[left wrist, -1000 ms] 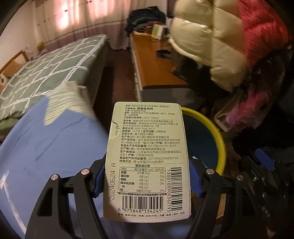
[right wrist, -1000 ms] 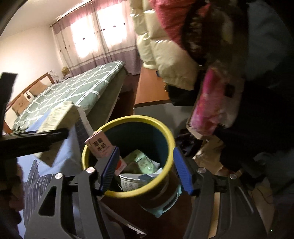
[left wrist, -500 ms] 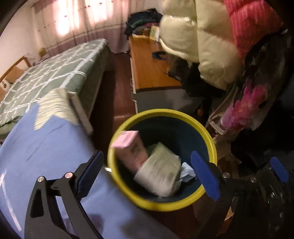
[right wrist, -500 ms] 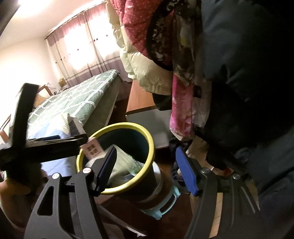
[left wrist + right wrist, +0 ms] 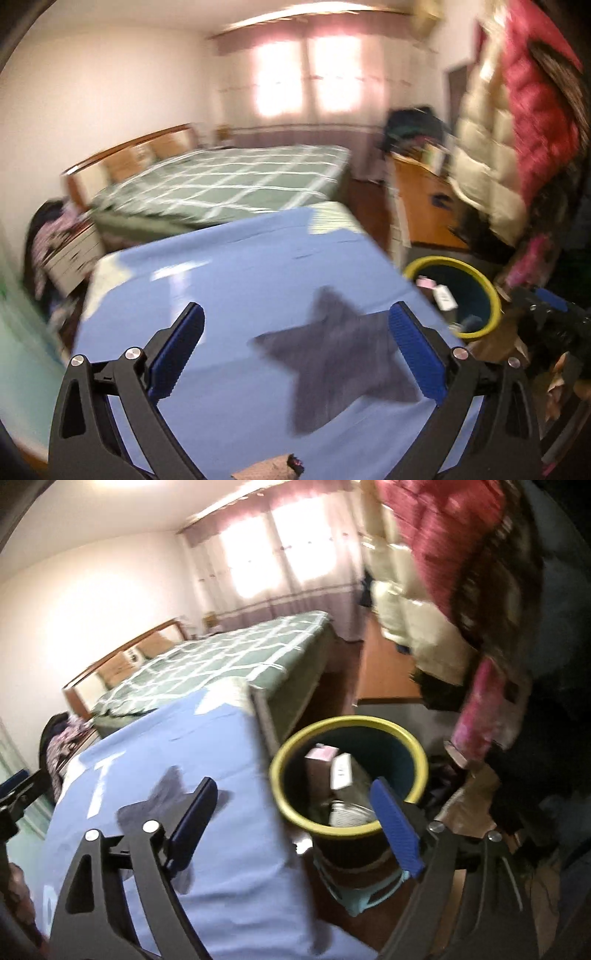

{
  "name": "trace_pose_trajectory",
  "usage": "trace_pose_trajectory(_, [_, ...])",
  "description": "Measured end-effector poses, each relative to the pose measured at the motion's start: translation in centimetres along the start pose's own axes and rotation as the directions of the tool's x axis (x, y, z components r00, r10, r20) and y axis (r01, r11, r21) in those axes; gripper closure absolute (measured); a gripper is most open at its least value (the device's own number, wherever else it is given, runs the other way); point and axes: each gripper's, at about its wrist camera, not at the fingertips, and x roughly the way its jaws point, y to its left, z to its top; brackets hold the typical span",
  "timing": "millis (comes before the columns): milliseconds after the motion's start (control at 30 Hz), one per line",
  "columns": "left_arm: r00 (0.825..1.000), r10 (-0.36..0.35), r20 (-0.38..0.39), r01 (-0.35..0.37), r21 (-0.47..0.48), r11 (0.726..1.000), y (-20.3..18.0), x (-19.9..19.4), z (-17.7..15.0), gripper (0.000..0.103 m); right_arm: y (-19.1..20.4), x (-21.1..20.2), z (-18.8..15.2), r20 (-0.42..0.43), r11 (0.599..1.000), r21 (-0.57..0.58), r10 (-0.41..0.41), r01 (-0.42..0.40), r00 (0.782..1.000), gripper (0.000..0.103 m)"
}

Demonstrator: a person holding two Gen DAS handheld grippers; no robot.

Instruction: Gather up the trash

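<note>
The yellow-rimmed dark bin (image 5: pixel 413 749) stands on the floor by the blue-covered table (image 5: pixel 229 867). It holds a pink carton (image 5: pixel 321 755), a pale green carton (image 5: pixel 341 771) and a cup. My right gripper (image 5: pixel 293 827) is open and empty, above the table edge and the bin's near rim. My left gripper (image 5: pixel 295 350) is open and empty over the blue table (image 5: pixel 221 280), above its own dark shadow. The bin also shows at the right of the left wrist view (image 5: pixel 480 266). A small brownish piece (image 5: pixel 273 467) lies at the table's near edge.
A bed with a green checked cover (image 5: pixel 229 184) lies beyond the table. A wooden cabinet (image 5: pixel 424 206) and hanging coats (image 5: pixel 517 129) are at the right. Clutter lies on the floor around the bin (image 5: pixel 480 812). Both views are motion-blurred.
My left gripper let the pale green carton go; it now lies in the bin. The left gripper has swung left and up over the table. The right gripper has shifted left.
</note>
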Motion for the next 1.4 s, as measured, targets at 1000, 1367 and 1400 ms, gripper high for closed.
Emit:
trace_pose_trajectory(1000, [0.990,0.131,0.054,-0.120,-0.182,0.976,6.4,-10.4,-6.8,0.005,5.6,-5.4,-1.6,0.090,0.983,-0.181,0.053,-0.036,0.995,0.009])
trace_pose_trajectory(1367, [0.990,0.132,0.056,-0.120,-0.183,0.976,6.4,-10.3,-6.5,0.005,5.8,-5.3,-1.6,0.089,0.983,-0.181,0.055,-0.038,0.994,0.009])
trace_pose_trajectory(1400, [0.990,0.132,0.055,-0.120,-0.183,0.976,6.4,-10.3,-6.5,0.005,5.9,-5.3,-1.6,0.089,0.983,-0.181,0.054,-0.037,0.995,0.009])
